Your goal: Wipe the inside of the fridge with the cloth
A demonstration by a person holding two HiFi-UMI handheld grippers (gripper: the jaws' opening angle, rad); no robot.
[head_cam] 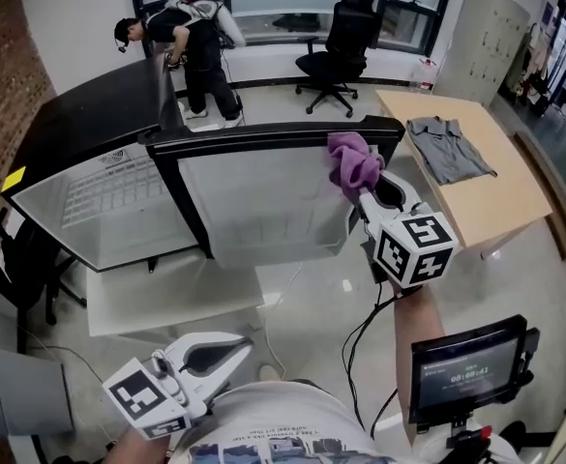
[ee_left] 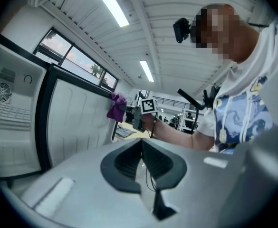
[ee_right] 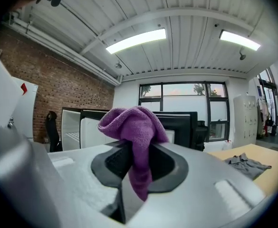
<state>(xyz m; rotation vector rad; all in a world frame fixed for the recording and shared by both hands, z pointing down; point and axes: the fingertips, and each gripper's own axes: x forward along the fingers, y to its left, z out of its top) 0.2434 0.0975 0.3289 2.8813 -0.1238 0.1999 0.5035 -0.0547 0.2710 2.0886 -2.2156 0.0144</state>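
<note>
Head view, with both gripper views. The right gripper (head_cam: 364,195) is raised ahead of the person. Its fingers (ee_right: 111,161) are clamped on the purple cloth (head_cam: 353,162), whose bunched upper end stands above them while a short tail hangs down between them. The cloth is at the top corner of the free edge of the open door (head_cam: 263,211), touching it or just beside it; which of the two cannot be told. The white inner liner of the door faces the person.

The fridge (head_cam: 79,124) opens towards the person, and its white interior (head_cam: 89,225), fitted with a wire shelf (head_cam: 108,187), lies to the left of the cloth, on the far side of the hinge line. A wipe of the cavity would therefore call for a leftward carry across the door.

The left gripper (head_cam: 244,344) is low, close to the person's body and well apart from the fridge. Its fingers (ee_left: 124,158) are brought together at the tips on nothing. The right gripper is the nearer to the fridge.
</note>
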